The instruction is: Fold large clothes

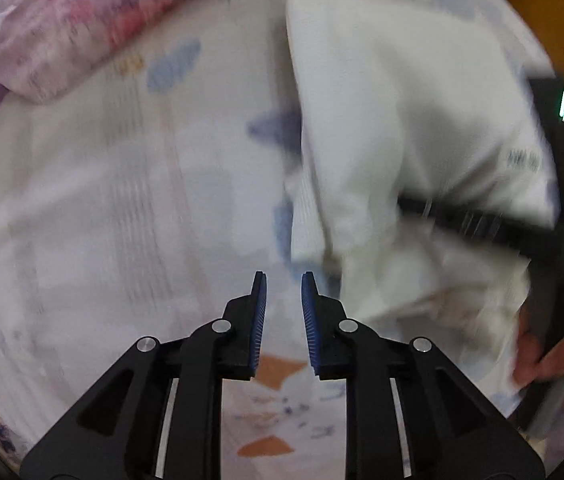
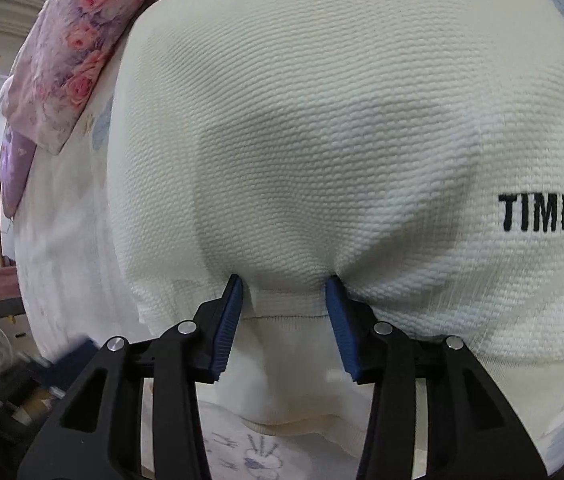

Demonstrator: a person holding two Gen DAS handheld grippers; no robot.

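Over the bed, left wrist view: the white garment (image 1: 414, 128) is seen up and to the right of the left gripper (image 1: 284, 280), its long axis running away from the camera.
Left claw: released, nothing between the jaws, only the printed sheet (image 1: 102, 208) below.
Hand: a hand (image 1: 554, 356) is seen at the garment's near right corner.
At the near hem, right wrist view: the right gripper (image 2: 284, 286) is set against the folded edge, so this side is judged nearer.
Right claw: jaws parted, hem bunched between; a firm clench cannot be told.
Garment look: waffle-knit, cream-white, lettered "TIME", lying folded on the bed.
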